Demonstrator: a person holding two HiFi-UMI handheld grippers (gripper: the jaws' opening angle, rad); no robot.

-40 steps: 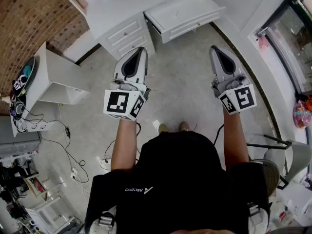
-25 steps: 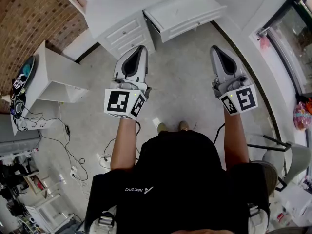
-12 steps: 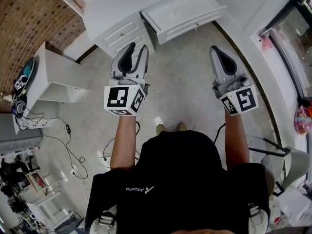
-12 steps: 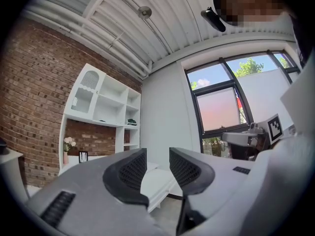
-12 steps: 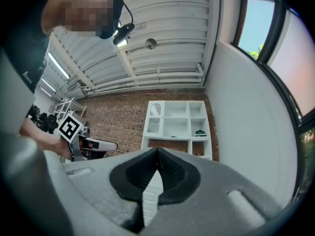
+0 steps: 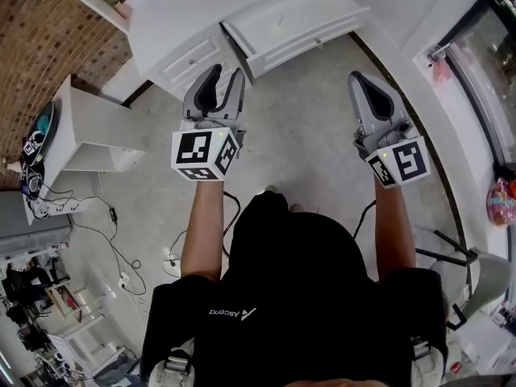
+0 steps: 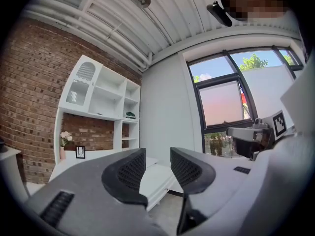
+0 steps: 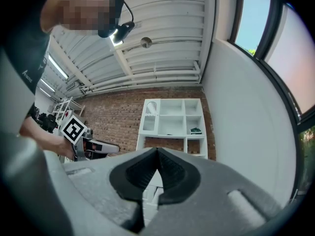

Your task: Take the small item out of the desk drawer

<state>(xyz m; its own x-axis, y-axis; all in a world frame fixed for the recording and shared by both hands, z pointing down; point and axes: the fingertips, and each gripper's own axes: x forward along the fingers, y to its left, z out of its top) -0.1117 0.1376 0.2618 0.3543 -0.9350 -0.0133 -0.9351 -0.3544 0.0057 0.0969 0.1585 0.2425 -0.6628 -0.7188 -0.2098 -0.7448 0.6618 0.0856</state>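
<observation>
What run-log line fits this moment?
left tool: just opening, empty | right tool: shut, empty | open white desk drawer: not reached

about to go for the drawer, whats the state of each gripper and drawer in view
left gripper: open, jaws have just been opening, nothing between them
right gripper: shut, empty
desk drawer: pulled out, no small item visible inside from the head view
side drawers: closed
</observation>
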